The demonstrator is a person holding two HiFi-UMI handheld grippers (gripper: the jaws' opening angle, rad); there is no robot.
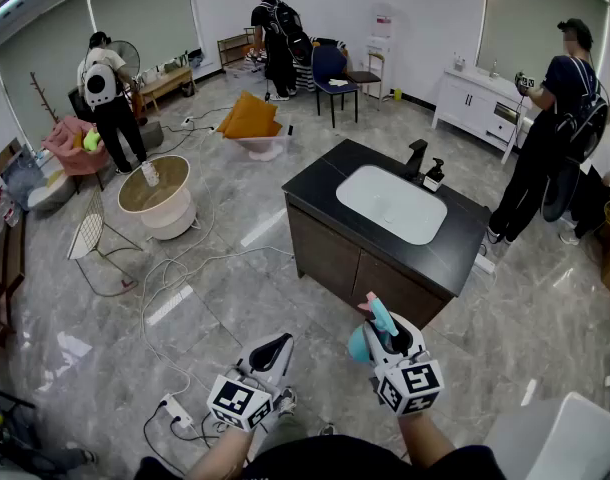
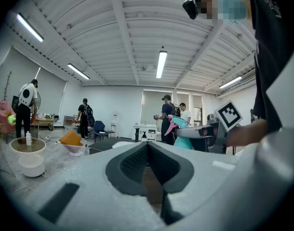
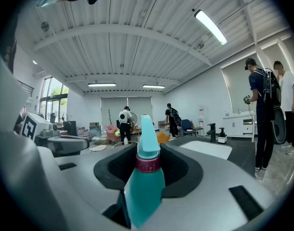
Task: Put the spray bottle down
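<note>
A teal spray bottle (image 1: 363, 343) with a pink trigger is held off the floor by my right gripper (image 1: 377, 326), which is shut on its body. In the right gripper view the spray bottle (image 3: 144, 186) stands upright between the dark pads, its pink collar and nozzle rising above them. My left gripper (image 1: 275, 348) hangs beside it to the left, apart from it, pads together with nothing between them. From the left gripper view, the spray bottle (image 2: 183, 128) shows at the right, level with my left gripper (image 2: 148, 153). A black-topped vanity (image 1: 455, 253) stands just ahead.
The vanity holds a white sink basin (image 1: 390, 203), a black faucet (image 1: 417, 156) and a soap dispenser (image 1: 434, 175). Cables and a power strip (image 1: 175, 408) lie on the floor at lower left. Three people stand about the room. A round table (image 1: 155, 193) is at left.
</note>
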